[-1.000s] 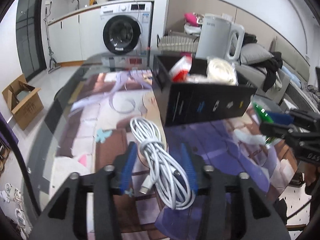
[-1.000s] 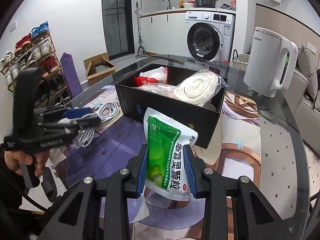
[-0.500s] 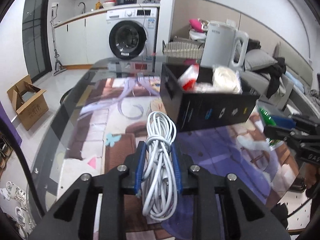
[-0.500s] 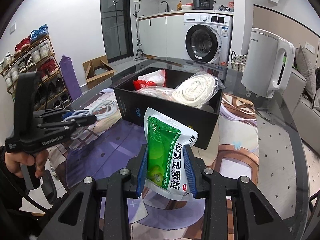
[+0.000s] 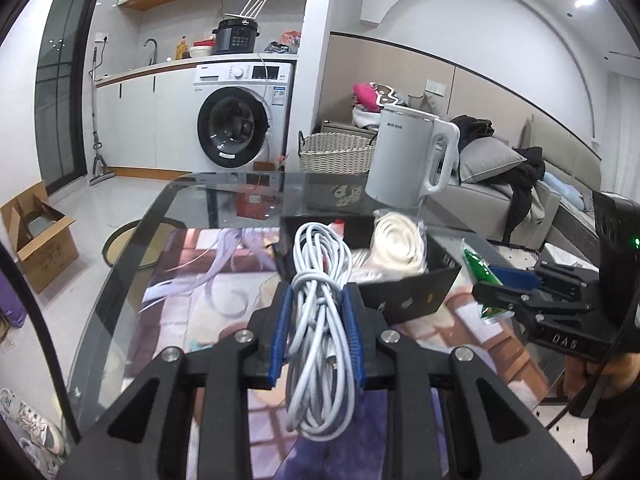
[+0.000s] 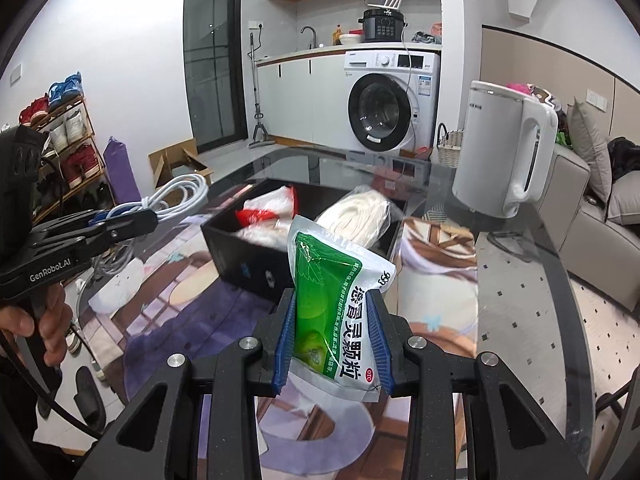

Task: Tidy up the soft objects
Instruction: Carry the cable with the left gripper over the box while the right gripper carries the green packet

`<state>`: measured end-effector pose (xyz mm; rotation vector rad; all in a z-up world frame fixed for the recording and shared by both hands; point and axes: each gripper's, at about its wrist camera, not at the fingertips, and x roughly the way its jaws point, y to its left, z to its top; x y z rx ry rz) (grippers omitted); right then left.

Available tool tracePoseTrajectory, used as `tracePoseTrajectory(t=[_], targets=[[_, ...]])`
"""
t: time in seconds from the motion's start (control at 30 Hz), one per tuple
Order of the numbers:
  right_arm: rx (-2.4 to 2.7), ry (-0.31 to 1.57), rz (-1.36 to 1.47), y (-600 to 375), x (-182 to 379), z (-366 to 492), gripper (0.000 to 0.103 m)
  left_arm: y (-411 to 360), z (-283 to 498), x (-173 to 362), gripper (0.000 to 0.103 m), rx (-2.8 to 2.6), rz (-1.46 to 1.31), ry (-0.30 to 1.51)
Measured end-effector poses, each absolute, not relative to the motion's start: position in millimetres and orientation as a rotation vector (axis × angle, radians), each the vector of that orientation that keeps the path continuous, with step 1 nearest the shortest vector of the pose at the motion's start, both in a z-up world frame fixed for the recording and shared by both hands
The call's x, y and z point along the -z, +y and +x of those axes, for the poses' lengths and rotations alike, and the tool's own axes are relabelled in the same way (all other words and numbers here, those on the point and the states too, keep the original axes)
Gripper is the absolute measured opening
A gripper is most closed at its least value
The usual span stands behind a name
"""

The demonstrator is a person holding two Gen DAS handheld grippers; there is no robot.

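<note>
My left gripper [image 5: 318, 312] is shut on a coiled white cable [image 5: 320, 320], which hangs lifted above the table in front of the black box [image 5: 412, 294]. The same cable [image 6: 176, 196] shows at the left of the right wrist view, clamped in the left gripper [image 6: 124, 218]. My right gripper [image 6: 334, 332] is shut on a green and white pouch [image 6: 336, 312], held upright just short of the black box [image 6: 248, 268]. That box holds a bagged white rope coil [image 6: 360, 216] and a red and white bag [image 6: 266, 210]. The right gripper [image 5: 504, 284] with the pouch appears at the right of the left wrist view.
A white kettle [image 6: 504, 152] stands on the glass table [image 6: 520, 280] right of the box. A printed mat [image 5: 224, 288] covers the table's middle. Beyond the far edge are a washing machine [image 5: 240, 120], a wicker basket [image 5: 336, 152] and a sofa [image 5: 520, 192]. A shoe rack [image 6: 60, 148] stands left.
The left gripper closed on the white cable and lifted it off the table toward the box. The right gripper rose a little with the pouch still in it.
</note>
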<state>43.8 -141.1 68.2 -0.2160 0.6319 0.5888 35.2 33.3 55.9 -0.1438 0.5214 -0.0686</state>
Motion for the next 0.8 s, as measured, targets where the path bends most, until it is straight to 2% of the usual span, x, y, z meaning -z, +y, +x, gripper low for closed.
tracePoseTrajectory(t=[0.33,0.8], targets=[[-0.606,0.586,-0.267,-117,-83,72,0.034,21,80,-71,0.024,0.098,-0.143,0.498],[-0.615,0.602,-0.297,-87,-68,125,0.034,11,144,-61,0.024,0.132,-0.12,0.534]])
